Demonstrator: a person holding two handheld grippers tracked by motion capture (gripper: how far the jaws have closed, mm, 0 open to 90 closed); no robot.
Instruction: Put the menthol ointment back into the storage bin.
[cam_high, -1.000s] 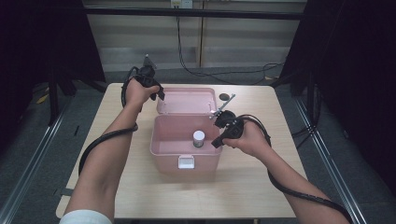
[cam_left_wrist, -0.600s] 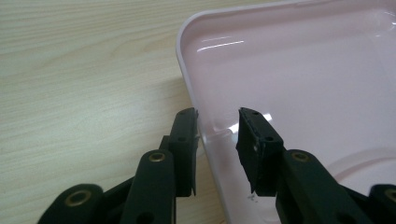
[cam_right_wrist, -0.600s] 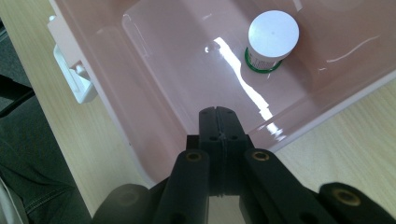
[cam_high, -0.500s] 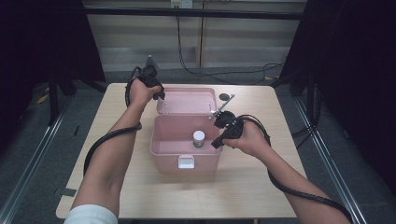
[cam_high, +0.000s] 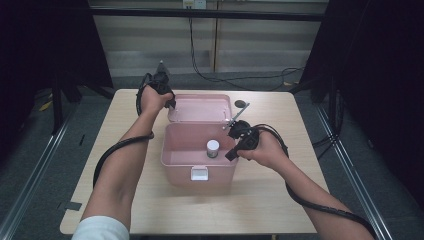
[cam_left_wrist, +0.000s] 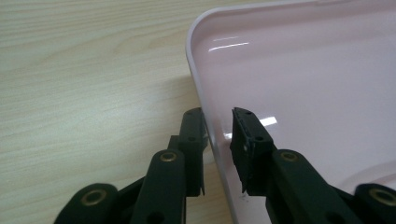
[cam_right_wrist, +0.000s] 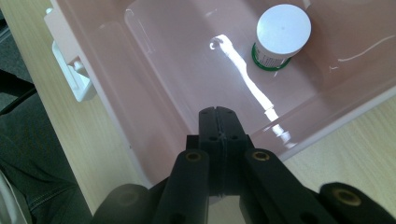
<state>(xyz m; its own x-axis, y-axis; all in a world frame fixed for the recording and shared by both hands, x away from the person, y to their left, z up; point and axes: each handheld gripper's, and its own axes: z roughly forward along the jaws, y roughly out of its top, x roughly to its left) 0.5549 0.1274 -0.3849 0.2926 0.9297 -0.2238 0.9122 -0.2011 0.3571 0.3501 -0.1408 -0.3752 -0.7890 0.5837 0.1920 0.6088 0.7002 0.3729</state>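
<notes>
- Left gripper (cam_left_wrist: 217, 135): jaws straddle the edge of the pink box's open lid (cam_left_wrist: 308, 79), have just been closing, a small gap still on 1 side.
- Pink box (cam_high: 172, 150) sits mid-table (cam_high: 125, 110), a white-capped bottle (cam_right_wrist: 282, 35) inside.
- Right gripper (cam_right_wrist: 218, 122): jaws closed, empty, at the box's right wall.

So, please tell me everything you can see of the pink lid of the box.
The lid is glossy pink plastic with rounded corners and a raised rim. It lies opened back behind the box, inner face up, flat on the wooden table. The left claw straddles its left rim, one jaw outside and one inside; these jaws have just been closing, but a gap shows.
</notes>
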